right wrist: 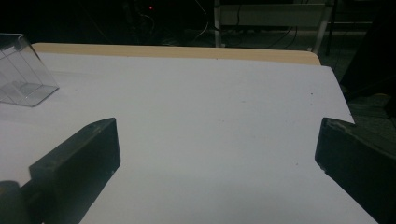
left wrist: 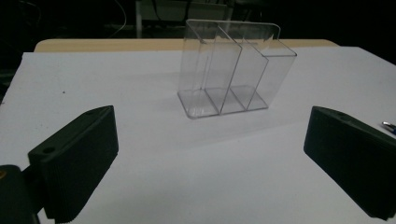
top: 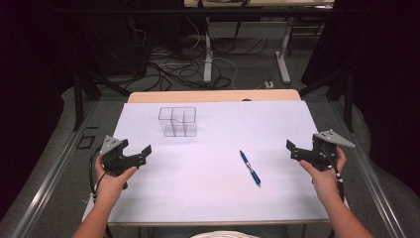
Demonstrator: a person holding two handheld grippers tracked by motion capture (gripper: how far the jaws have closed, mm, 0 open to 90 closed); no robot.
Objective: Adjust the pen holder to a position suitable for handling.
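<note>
A clear plastic organizer (left wrist: pixel 233 70) with three compartments stands upright on the white table (left wrist: pixel 116 84). The left gripper (left wrist: pixel 210 158) has its jaws wide apart with nothing between them. A pen tip (left wrist: pixel 389 126) shows at the right edge.

A dim room with dark walls. Beyond the white-topped table (top: pixel 208 193), cables (top: pixel 168 69) tangle across the grey floor (top: pixel 247 74) (between pale desk legs (top: pixel 283 54)).

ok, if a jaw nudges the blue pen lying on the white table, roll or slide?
Blue pen looks slim and round, lying flat on the smooth white table: a sideways nudge would probably roll it. It seems stiff and light, so it may skid easily.
</note>
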